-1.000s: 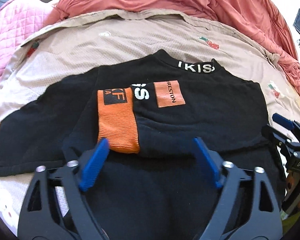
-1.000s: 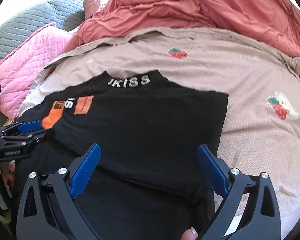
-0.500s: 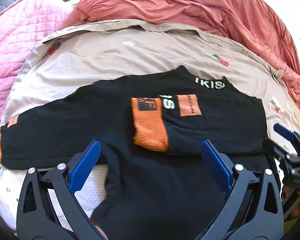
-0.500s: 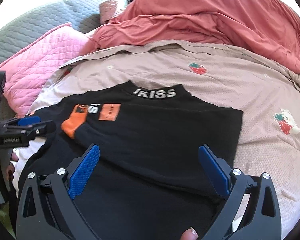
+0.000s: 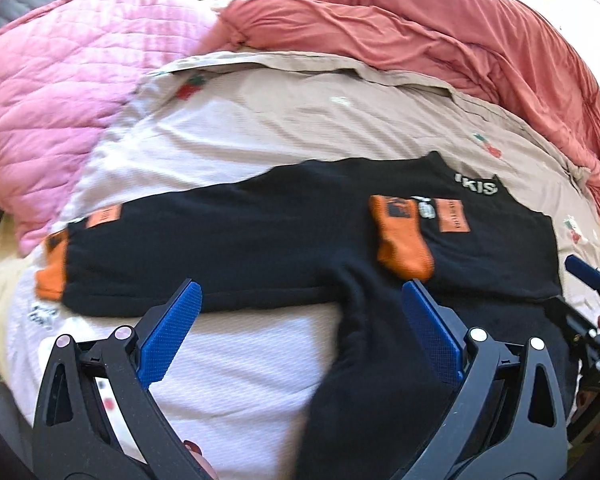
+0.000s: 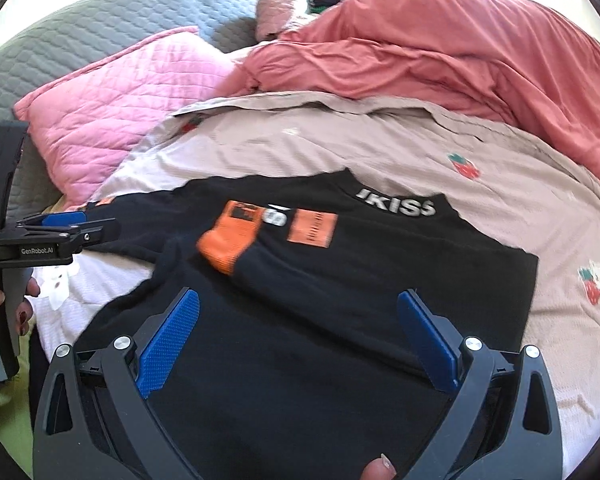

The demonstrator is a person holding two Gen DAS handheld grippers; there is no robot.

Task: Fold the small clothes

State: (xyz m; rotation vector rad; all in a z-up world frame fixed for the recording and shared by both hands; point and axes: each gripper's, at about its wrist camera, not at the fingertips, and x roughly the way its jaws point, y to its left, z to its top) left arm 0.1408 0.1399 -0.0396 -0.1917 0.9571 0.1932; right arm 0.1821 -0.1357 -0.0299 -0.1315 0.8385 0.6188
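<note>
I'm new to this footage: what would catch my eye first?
A black long-sleeved top with orange cuffs lies on the beige strawberry-print sheet, one sleeve folded across its chest. A rumpled coral duvet is heaped behind it, with a pink quilted pillow to its left.

A black top (image 5: 284, 248) with orange cuffs lies flat on the bed, its white-lettered collar (image 6: 396, 206) at the far right. One sleeve (image 6: 230, 240) is folded across the chest beside an orange patch (image 6: 312, 232); the other sleeve (image 5: 180, 248) stretches out left.
</note>
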